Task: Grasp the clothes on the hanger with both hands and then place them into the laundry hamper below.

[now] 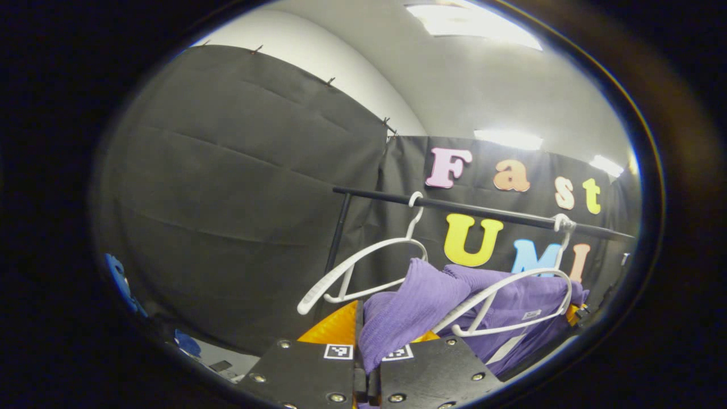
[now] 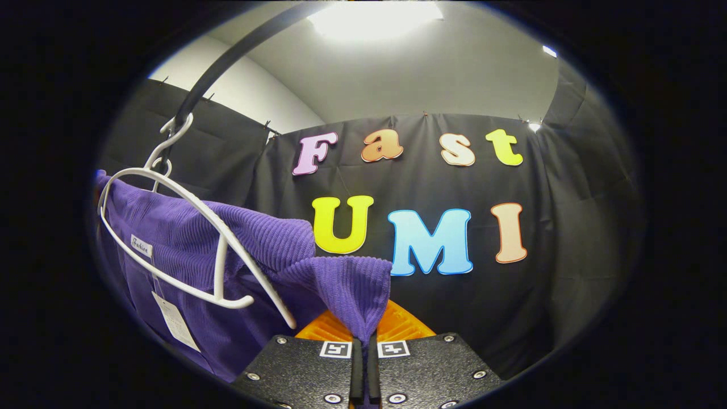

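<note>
Black rail [image 1: 483, 211] ran across the booth, upper part of the left gripper view; in the right gripper view it curved overhead. Purple garment [image 1: 420, 307] hung below it, draped partly off a white hanger [image 1: 511, 301] (hook over the rail), bunched toward the claws. A second white hanger [image 1: 363, 267] hung bare beside it on the same rail. A small label and a paper tag [image 2: 173, 321] dangled from the garment near the hanger in the right gripper view. Left claw [image 1: 368, 363]: jaws closed together, pinching a fold of the garment. Right claw [image 2: 364, 355]: jaws likewise closed on another fold, cloth rising straight out of the seam between them. Hamper location: cannot tell.
</note>
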`<state>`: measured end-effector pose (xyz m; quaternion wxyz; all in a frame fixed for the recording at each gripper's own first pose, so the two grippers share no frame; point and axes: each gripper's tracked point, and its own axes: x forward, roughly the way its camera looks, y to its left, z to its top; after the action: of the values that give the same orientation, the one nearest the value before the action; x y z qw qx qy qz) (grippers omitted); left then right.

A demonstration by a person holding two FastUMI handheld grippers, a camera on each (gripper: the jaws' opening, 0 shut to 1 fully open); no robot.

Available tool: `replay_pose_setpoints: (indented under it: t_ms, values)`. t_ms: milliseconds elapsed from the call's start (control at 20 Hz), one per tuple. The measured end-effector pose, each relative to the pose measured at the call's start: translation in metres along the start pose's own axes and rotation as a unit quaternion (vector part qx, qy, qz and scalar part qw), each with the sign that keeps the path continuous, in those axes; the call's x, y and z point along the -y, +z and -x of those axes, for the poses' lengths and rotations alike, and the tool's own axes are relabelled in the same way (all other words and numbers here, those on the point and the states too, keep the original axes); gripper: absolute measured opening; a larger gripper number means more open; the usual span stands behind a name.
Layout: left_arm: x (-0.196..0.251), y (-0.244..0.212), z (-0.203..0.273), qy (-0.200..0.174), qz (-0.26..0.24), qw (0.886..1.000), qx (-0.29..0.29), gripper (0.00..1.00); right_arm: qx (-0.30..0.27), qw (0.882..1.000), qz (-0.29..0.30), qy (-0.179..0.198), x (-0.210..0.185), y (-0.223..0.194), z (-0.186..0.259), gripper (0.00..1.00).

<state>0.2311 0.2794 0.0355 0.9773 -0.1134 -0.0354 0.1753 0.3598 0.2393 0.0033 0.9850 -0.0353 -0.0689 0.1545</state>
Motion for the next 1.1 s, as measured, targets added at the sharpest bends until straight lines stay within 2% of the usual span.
replay_pose_setpoints:
  t_ms: [350, 700, 900, 1100]
  values:
    - [0.001, -0.024, 0.007, 0.006, 0.008, 1.000, -0.021, 0.00, -0.018, 1.000, -0.008, 0.002, 0.003, -0.021, -0.005, 0.02]
    - [-0.007, -0.061, 0.021, 0.013, 0.036, 0.998, -0.047, 0.00, -0.054, 0.998, 0.017, 0.003, 0.003, -0.042, 0.011, 0.02]
    - [-0.016, -0.086, 0.035, 0.005, 0.042, 0.997, -0.065, 0.00, -0.070, 0.997, 0.026, -0.006, 0.001, -0.045, 0.032, 0.02]
    - [-0.024, -0.110, 0.059, -0.021, 0.046, 0.995, -0.089, 0.00, -0.108, 0.993, 0.042, -0.007, -0.012, -0.051, 0.075, 0.02]
